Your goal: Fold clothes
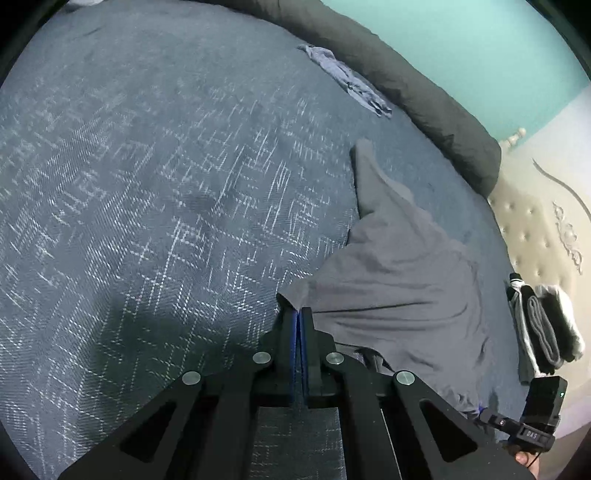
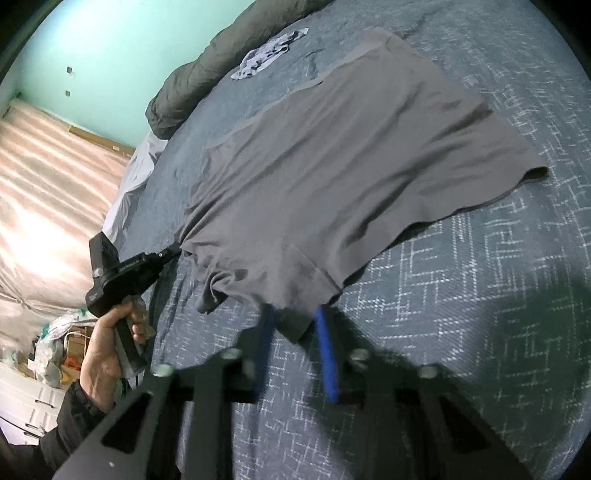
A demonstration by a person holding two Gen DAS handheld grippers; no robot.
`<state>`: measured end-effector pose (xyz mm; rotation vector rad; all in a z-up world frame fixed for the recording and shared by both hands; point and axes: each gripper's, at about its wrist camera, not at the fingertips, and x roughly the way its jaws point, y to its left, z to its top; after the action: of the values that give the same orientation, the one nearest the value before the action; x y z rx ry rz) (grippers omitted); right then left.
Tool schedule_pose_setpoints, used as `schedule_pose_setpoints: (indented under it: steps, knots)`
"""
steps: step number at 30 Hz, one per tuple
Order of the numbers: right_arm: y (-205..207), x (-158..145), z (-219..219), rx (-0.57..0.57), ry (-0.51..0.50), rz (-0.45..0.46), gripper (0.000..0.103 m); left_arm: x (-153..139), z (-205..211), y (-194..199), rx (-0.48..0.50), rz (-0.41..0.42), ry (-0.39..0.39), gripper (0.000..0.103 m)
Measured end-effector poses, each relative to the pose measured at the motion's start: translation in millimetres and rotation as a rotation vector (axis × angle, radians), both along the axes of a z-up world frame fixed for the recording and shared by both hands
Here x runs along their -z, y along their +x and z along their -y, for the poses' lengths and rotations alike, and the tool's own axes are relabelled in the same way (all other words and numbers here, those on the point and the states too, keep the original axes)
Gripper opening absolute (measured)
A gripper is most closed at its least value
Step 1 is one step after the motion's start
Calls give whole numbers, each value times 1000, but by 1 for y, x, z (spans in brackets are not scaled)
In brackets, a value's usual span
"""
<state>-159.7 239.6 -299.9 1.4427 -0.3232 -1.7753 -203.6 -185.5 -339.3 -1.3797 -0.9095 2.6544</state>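
- Left gripper (image 1: 298,314): jaws clamped on grey shirt (image 2: 351,155) corner; "DAS" readable on other tool.
- Right gripper (image 2: 295,325): jaws apart at shirt hem.
- Shirt spread on blue bed (image 1: 147,184).
- Folded stack (image 1: 546,325) beside.
- Far: crumpled cloth (image 1: 343,79), dark bolster (image 1: 424,81).

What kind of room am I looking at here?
Most likely a bedroom. A grey garment lies on a wide bed with a blue patterned bedspread, a tufted cream headboard stands at its end, and a dark rolled duvet lies along the teal wall.
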Motion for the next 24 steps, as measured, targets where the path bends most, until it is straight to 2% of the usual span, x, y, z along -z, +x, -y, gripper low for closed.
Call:
schedule_pose_setpoints:
  steps: [3,7,10,13,18,21,24]
  knots:
    - [0,0,-1,0,1,-1,4,-1,1,1,-13,2,-9,4]
    - [1,0,-3,3,1,-1,2,-17,-2,9,-15,-27,-48,22]
    - [1,0,-4,5,1,-1,2,-29,-9,13,14,-52,-65,24]
    - [1,0,-5,7,2,-1,2,-35,-35,23,101,-64,-30,24]
    - [2,-1,-8,10,2,-1,2,-29,-115,14,367,-38,-25,24]
    - [2,-1,-9,13,-1,-1,2,-22,-145,9,457,-19,-72,24]
    - [1,-2,-11,17,-6,1,2,-16,-157,7,498,-8,-89,24]
